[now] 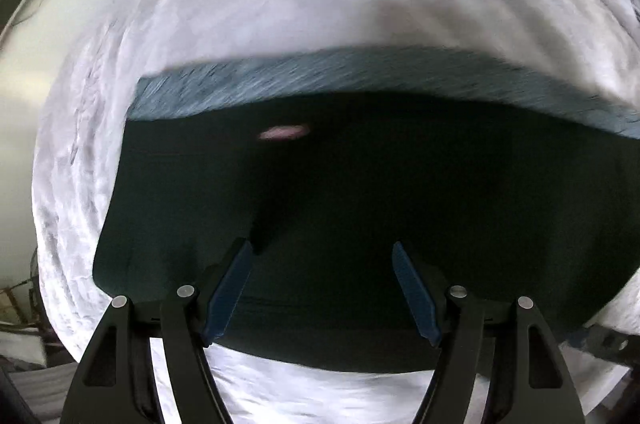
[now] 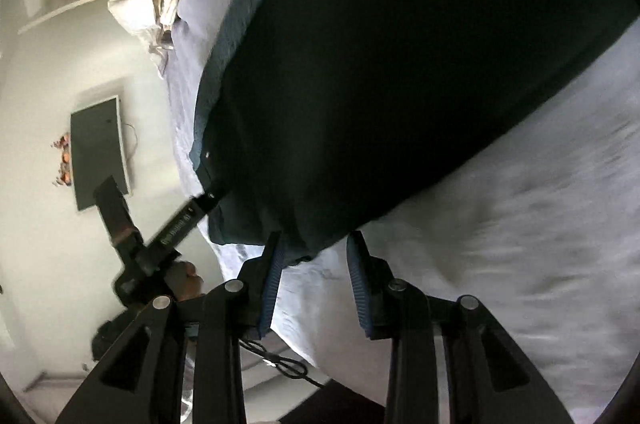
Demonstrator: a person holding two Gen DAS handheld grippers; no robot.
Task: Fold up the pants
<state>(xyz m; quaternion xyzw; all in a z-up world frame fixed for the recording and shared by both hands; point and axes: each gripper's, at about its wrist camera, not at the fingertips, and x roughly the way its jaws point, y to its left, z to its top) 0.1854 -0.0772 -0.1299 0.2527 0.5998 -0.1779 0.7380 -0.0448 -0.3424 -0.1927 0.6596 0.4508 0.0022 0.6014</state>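
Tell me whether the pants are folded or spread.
Folded: the dark pants lie as a compact block on the bedsheet, a lighter teal layer showing along one edge.

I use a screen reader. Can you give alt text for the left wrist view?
Dark pants lie flat on a pale bedsheet, a blue-grey band along their far edge. The left gripper hangs over them, fingers apart, holding nothing.

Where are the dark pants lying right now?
The dark pants lie flat on the pale bedsheet, filling the lower middle of the left wrist view, a blue-grey towel along their far edge.
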